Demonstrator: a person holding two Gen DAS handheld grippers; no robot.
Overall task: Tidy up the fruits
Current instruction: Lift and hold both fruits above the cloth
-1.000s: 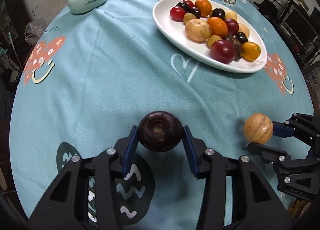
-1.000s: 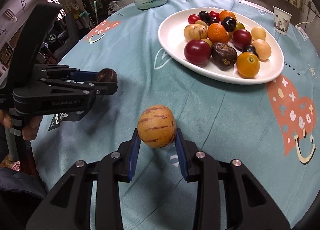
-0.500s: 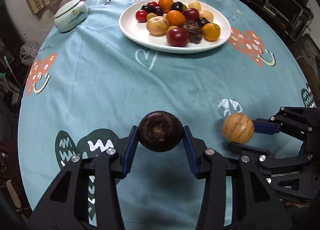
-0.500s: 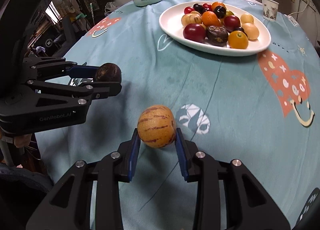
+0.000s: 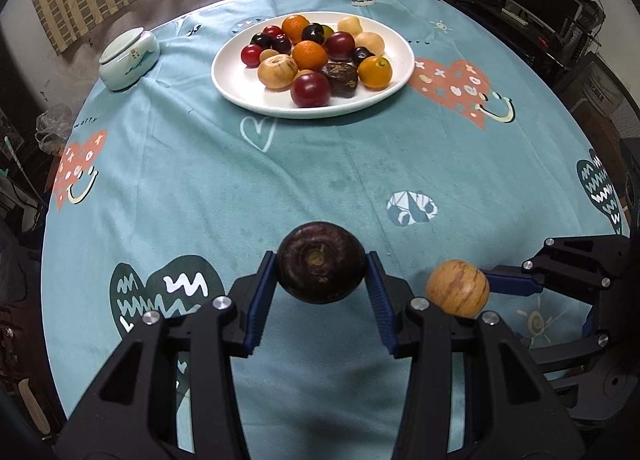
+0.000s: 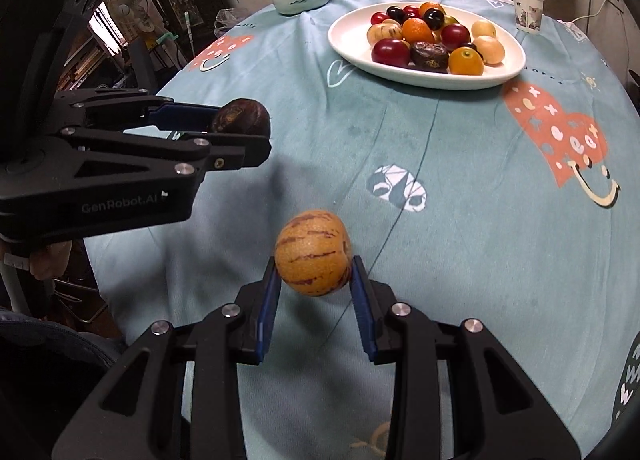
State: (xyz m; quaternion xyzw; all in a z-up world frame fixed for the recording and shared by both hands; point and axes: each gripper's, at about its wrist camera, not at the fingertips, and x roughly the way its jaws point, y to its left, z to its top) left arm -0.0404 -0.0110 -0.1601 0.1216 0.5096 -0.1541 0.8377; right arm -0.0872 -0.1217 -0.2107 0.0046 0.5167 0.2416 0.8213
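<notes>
From the left wrist view, my left tongs [image 5: 322, 286] are clamped on the dark purple fruit [image 5: 321, 267], held clear above the tabletop [image 5: 192, 180]; over the last second the white plate [image 5: 236, 86] of fruit has slid from close at the upper right to farther off near the middle, so I have pulled back from it. The right tongs [image 5: 486, 292] show at the right edge with the striped fruit [image 5: 457, 288]. From the right wrist view, those tongs grip the striped fruit, also lifted off the cloth, and the plate has likewise receded. I judge both fruits are being carried away from the plate, toward the near side, perhaps for sorting elsewhere.
</notes>
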